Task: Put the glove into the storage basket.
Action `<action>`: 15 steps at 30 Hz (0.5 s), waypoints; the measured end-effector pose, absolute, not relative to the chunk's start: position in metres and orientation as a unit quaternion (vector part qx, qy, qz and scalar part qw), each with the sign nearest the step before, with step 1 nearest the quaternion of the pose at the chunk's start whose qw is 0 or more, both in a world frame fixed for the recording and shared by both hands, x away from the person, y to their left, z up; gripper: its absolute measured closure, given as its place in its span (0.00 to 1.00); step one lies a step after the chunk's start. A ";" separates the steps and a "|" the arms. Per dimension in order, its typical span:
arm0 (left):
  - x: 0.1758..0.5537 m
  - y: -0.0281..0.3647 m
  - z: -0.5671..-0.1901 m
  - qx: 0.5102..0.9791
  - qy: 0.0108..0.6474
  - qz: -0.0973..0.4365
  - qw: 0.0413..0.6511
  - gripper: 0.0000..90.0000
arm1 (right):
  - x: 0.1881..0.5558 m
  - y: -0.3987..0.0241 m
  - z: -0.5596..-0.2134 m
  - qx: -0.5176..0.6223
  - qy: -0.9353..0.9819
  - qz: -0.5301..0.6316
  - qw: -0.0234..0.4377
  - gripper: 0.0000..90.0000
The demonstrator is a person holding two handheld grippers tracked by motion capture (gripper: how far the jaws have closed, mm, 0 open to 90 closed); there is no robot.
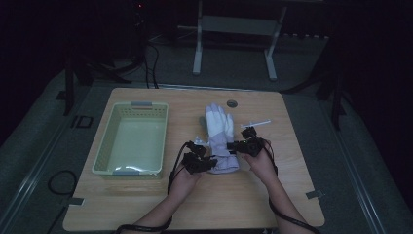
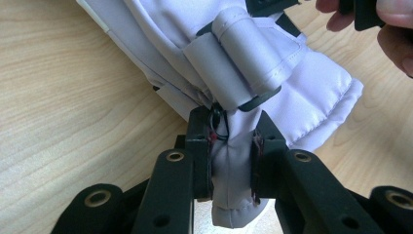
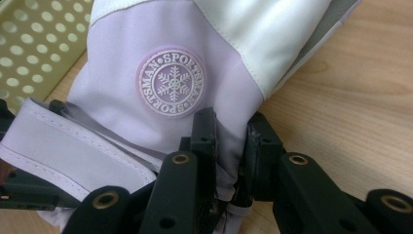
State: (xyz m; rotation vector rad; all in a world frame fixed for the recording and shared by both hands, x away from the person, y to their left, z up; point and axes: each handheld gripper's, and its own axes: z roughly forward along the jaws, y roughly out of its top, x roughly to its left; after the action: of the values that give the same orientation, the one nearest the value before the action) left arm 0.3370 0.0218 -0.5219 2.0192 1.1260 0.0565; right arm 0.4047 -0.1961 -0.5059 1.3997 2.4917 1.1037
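Note:
A white and lilac ski glove [image 1: 219,136] lies in the middle of the wooden table, fingers pointing away. My left gripper [image 1: 203,163] is shut on the left side of its cuff; in the left gripper view lilac fabric [image 2: 233,161] is pinched between the pads, just below the strap [image 2: 243,63]. My right gripper [image 1: 238,145] is shut on the cuff's right edge; in the right gripper view the jaws pinch the fabric [image 3: 229,146] beside a round snowflake badge [image 3: 171,82].
A pale green plastic basket [image 1: 131,139] stands empty at the left of the table. A small white stick-like object [image 1: 256,124] lies to the right of the glove. A round grommet hole [image 1: 232,103] sits near the table's far edge.

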 end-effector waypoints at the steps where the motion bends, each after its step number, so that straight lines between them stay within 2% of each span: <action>1: 0.337 0.022 -0.520 0.799 0.444 0.022 0.404 0.84 | 0.404 -0.195 -0.503 0.455 0.814 0.358 0.042 0.86; 15: 0.334 0.046 -0.470 0.800 0.421 0.043 0.425 0.84 | 0.399 -0.181 -0.453 0.440 0.806 0.391 0.059 0.86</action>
State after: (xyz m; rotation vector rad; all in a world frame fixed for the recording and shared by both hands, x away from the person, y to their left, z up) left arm 0.3342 0.0460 -0.4704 2.0012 1.0524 0.1064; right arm 0.3986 -0.1813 -0.4530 1.3318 2.4412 1.1844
